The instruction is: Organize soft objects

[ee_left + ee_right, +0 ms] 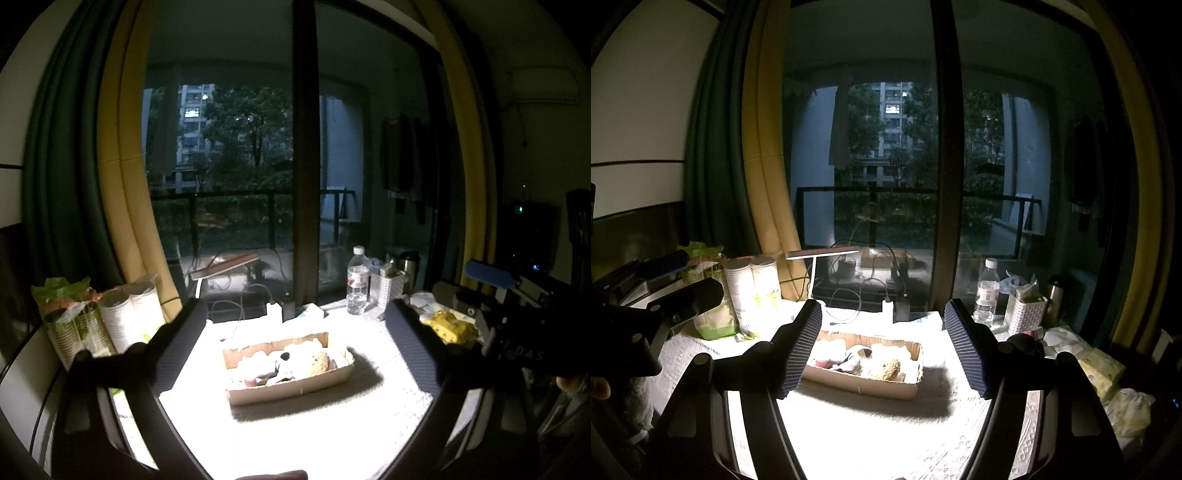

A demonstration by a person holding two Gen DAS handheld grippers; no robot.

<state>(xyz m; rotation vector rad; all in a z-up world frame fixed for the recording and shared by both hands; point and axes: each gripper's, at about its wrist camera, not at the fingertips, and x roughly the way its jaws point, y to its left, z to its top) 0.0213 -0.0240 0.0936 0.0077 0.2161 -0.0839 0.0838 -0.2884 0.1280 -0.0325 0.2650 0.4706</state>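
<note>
A shallow cardboard box (291,393) lies on the brightly lit white cloth, straight ahead of both grippers. Inside it are soft things: a knobbly tan toy (320,363), a black-and-white piece (282,361) and pale items washed out by the glare. My left gripper (295,307) is open, its dark fingers framing the box from short of it, with nothing between them. My right gripper (882,309) is also open and empty, with the same box (860,384) and tan toy (887,369) beyond its ribbed blue pads (802,343). Each gripper shows side-on at the edge of the other's view.
Stacked paper cups (753,291) and a green-topped bag (62,295) stand at the left. A desk lamp (822,254), cables and a charger (902,311) sit behind the box. A water bottle (357,282), a white perforated holder (388,286) and a yellow packet (448,325) are at the right.
</note>
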